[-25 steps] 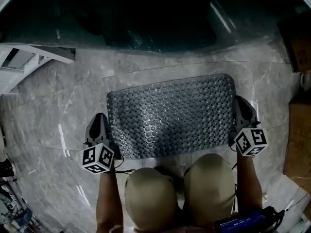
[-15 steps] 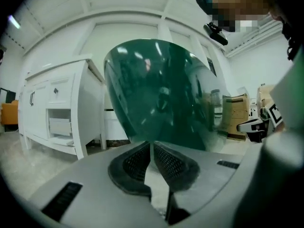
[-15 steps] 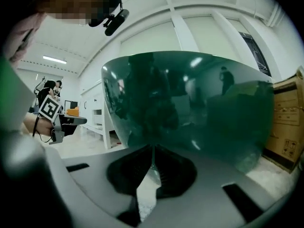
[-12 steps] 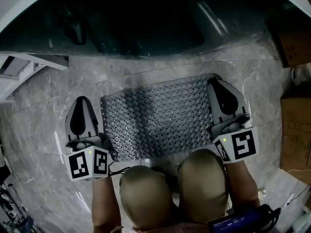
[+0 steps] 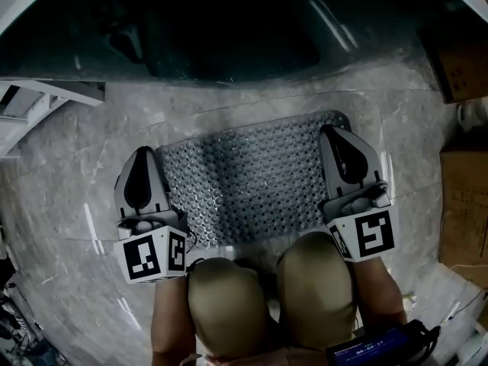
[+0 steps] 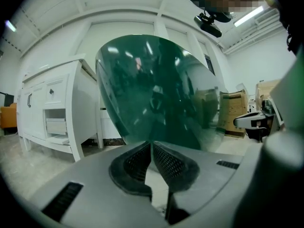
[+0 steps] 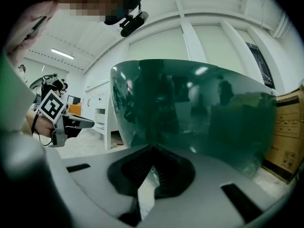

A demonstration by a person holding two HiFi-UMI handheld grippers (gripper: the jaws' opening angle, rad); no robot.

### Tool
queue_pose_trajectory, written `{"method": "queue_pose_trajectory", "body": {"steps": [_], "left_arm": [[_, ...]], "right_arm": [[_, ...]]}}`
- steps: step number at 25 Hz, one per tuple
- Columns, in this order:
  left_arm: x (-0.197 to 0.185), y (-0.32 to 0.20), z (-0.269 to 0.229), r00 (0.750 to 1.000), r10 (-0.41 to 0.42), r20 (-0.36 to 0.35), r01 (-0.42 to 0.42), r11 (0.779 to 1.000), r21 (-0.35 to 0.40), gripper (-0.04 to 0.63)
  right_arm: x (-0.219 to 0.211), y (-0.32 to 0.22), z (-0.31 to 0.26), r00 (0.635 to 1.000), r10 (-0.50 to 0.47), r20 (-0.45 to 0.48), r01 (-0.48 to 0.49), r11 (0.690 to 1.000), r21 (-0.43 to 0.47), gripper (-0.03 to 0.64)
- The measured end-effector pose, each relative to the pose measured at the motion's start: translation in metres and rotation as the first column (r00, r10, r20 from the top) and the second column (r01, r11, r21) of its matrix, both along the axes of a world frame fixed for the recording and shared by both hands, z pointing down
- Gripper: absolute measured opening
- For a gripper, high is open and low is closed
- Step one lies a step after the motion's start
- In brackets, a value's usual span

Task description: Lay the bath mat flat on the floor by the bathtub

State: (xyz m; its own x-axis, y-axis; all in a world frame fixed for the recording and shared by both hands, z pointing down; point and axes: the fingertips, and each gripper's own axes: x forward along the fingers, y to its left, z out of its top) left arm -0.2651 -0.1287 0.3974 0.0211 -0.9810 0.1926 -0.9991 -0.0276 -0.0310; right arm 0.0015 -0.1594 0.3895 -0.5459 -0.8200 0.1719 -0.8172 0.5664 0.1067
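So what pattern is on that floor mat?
Grey mat, covered in small round bumps; best in the head view.

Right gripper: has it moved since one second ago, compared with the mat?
Yes. The right gripper lay just outside the right edge of the mat; now it overlaps that edge and looks larger, so it probably rose toward the camera.

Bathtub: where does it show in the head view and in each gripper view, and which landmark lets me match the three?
Head view: the bathtub spans the top, beyond the bath mat.
Left gripper view: the bathtub fills the centre.
Right gripper view: the bathtub runs from the centre to the right.
Shared landmark: the white cabinet, left of the tub in all three.
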Motion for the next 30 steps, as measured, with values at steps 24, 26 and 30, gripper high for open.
{"method": "queue_pose_trajectory", "body": {"steps": [24, 26, 30], "left_arm": [[0.0078, -0.0012, 0.0043, 1.000, 0.020, 0.003, -0.020, 1.000, -0.005, 0.040], [0.0071, 0.0003, 0.0007, 1.000, 0.024, -0.001, -0.024, 1.000, -0.003, 0.040], [0.0070, 0.0005, -0.0002, 1.000, 0.025, -0.001, -0.025, 1.000, -0.003, 0.040]], "right_arm": [[-0.0039, 0.0012, -0.0005, 1.000, -0.016, 0.006, 0.016, 1.000, 0.026, 0.018], [-0.0042, 0.0034, -0.0049, 1.000, -0.013, 0.002, 0.012, 1.000, 0.028, 0.017], [-0.0035, 0.0039, -0.0057, 1.000, -0.009, -0.001, 0.009, 1.000, 0.026, 0.018]]}}
